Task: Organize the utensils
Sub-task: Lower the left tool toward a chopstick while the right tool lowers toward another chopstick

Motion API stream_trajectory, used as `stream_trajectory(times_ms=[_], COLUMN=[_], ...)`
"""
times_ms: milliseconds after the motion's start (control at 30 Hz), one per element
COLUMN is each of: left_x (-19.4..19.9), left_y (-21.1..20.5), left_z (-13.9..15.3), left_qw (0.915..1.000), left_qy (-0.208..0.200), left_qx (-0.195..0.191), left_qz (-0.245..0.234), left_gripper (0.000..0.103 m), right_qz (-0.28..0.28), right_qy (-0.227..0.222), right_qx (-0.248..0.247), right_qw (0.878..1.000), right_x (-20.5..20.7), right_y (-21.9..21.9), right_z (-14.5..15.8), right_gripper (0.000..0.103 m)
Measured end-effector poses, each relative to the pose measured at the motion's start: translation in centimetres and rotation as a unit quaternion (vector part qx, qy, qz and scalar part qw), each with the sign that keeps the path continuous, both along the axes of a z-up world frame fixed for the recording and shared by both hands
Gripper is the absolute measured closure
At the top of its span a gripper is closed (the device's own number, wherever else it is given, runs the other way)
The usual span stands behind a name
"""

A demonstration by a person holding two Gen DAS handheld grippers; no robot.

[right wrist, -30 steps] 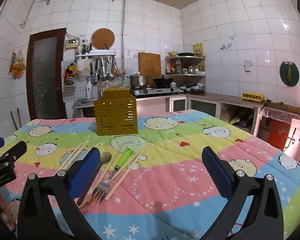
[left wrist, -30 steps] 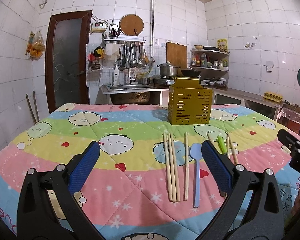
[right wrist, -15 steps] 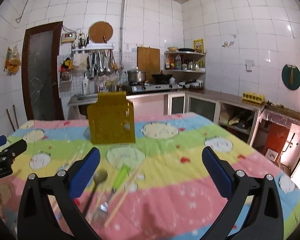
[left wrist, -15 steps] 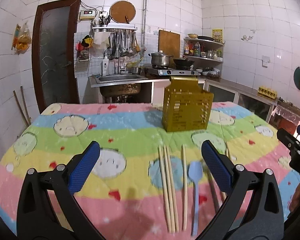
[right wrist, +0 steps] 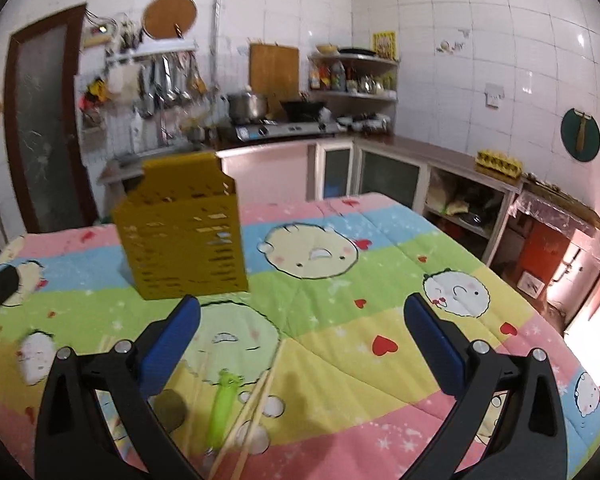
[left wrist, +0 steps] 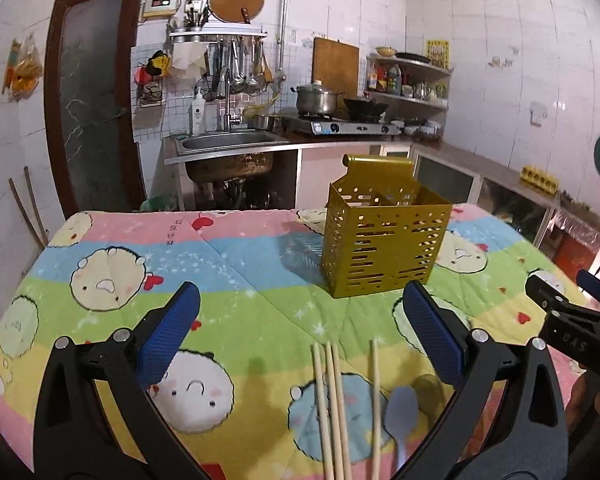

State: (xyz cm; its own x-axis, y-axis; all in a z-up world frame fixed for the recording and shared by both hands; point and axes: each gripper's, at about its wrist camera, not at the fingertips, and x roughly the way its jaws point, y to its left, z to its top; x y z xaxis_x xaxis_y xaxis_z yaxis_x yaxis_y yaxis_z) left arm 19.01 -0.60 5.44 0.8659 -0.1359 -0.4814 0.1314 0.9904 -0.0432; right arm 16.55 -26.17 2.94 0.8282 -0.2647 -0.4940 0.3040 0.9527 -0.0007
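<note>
Gold caddy (left wrist: pixel 384 236) upright | chopsticks (left wrist: pixel 334 408) flat | left gripper (left wrist: pixel 300 340) spread, empty | right gripper (right wrist: pixel 300 340) spread, empty

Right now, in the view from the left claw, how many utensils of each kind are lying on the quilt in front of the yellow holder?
Wooden chopsticks: 3
Blue spoon: 1
Total: 4 utensils showing in this view; their lower ends run out of the picture.
</note>
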Motion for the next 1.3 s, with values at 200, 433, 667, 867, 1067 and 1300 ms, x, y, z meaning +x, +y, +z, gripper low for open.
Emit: stream_trajectory(times_ms=[200,433,667,867,1067,1300], left_x=[2.9,5.2,6.5,6.9,7.2,7.7], left_y=[-0.3,-0.1,0.5,0.2,0.0,0.5], left_z=[-1.3,-4.6,-7.6,-9.2,-10.0,-10.7], left_qw=[0.9994,0.9976,0.9942,0.9913,0.9873,0.9832], left_qy=[0.034,0.067,0.105,0.127,0.152,0.178], left_qx=[-0.003,0.010,0.018,0.036,0.045,0.040], left_qz=[0.000,0.012,0.010,-0.001,0.007,0.012], left_gripper=[0.005,0.005,0.005,0.005,0.005,0.006], right_qz=[-0.014,-0.027,-0.030,-0.036,-0.037,-0.033], right_qy=[0.044,0.073,0.096,0.097,0.107,0.109], right_qx=[0.015,0.029,0.016,0.018,0.036,0.042], right_qw=[0.999,0.997,0.995,0.994,0.993,0.993], right_x=[3.4,5.1,6.0,5.5,5.8,6.0], right_y=[-1.2,-2.0,-1.7,-1.7,-2.4,-2.5], right_z=[-1.5,-4.9,-7.1,-7.5,-8.0,-8.4], right_gripper=[0.004,0.004,0.004,0.004,0.004,0.004])
